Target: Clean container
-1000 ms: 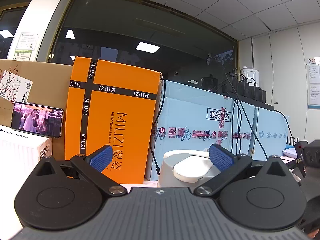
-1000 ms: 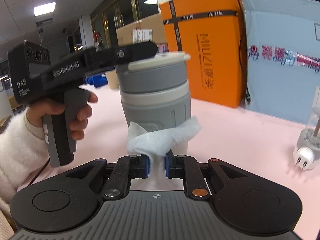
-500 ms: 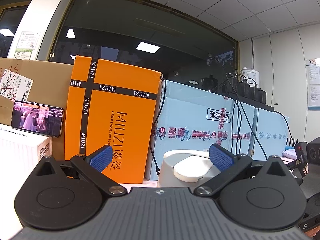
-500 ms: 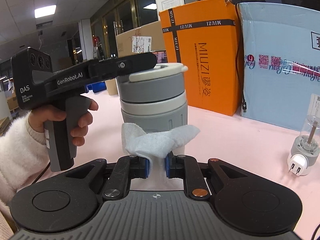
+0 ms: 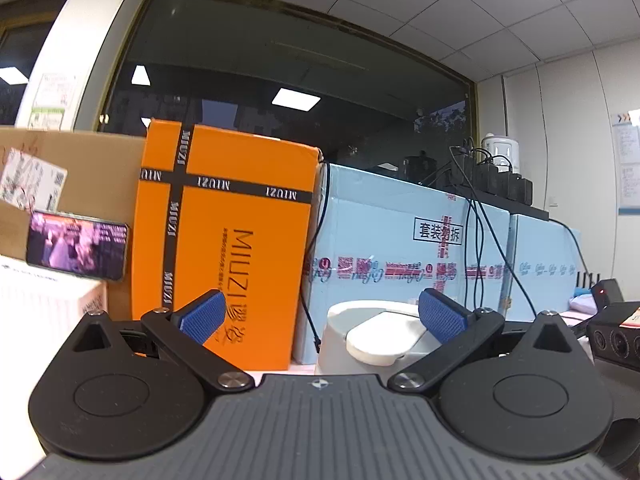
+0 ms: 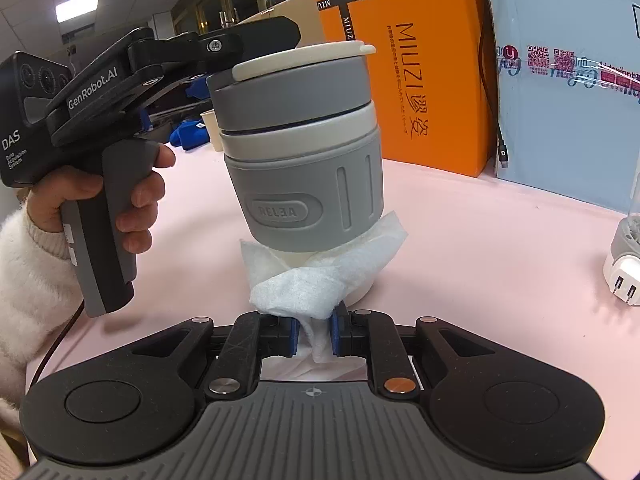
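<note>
A grey cup with a cream lid (image 6: 304, 168) stands on the pink table (image 6: 480, 240). My right gripper (image 6: 312, 330) is shut on a crumpled white wipe (image 6: 320, 280), which presses against the cup's white base. In the left wrist view the cup's lid (image 5: 376, 336) lies between the wide-apart blue pads of my left gripper (image 5: 320, 314), close against the right pad. From the right wrist view one black finger (image 6: 256, 36) of the left gripper reaches to the lid's rim. The far side of the cup is hidden.
An orange MIUZI box (image 6: 400, 60) and a light blue carton (image 5: 400, 240) stand close behind the cup. A phone (image 5: 76, 248) leans on a brown carton at the left. A plug adapter (image 6: 624, 276) sits at the right. A person's hand (image 6: 120, 208) holds the left gripper's handle.
My right gripper has moved closer to the cup and lower, taking the wipe from the cup's side down to its base. The left gripper has barely moved.
</note>
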{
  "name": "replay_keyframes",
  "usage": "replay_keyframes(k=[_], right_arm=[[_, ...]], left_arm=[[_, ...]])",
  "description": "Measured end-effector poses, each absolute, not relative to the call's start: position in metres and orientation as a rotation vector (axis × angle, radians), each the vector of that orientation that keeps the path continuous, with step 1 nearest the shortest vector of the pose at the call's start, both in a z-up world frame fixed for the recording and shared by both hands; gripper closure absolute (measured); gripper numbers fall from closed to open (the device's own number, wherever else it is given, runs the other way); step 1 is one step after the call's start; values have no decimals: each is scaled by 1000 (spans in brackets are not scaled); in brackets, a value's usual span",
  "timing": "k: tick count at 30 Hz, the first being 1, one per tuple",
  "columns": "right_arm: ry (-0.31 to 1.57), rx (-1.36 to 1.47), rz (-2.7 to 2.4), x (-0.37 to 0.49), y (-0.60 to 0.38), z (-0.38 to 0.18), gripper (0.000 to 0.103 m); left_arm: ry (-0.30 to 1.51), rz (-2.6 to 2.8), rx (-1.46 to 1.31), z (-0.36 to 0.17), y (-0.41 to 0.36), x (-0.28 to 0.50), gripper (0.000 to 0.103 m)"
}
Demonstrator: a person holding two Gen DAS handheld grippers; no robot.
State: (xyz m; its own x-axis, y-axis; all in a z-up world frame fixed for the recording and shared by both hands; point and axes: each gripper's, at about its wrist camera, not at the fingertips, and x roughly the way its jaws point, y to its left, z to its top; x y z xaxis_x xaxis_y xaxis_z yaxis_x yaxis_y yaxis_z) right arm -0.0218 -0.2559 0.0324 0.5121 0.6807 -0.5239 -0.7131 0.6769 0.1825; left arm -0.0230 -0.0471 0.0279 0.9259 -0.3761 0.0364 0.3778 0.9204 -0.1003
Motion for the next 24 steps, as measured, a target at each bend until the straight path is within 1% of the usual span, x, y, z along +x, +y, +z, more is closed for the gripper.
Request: replay_keyframes(k=[5,12,17,24], right_arm=[[624,-28,826,-18,-259,30,89],[614,69,773,-16,-271,33,89],[563,138,690,-15,-286,39,89],[525,239,619,-8,-305,40,89]], left_arm=[[-97,-372,-129,39,-49,-42,0],[-45,-335,-131,31,-76,-59,0],[-69,-226,-115,23,-101,-72,0],[-59,-63,-63,18,-137,-67,0]])
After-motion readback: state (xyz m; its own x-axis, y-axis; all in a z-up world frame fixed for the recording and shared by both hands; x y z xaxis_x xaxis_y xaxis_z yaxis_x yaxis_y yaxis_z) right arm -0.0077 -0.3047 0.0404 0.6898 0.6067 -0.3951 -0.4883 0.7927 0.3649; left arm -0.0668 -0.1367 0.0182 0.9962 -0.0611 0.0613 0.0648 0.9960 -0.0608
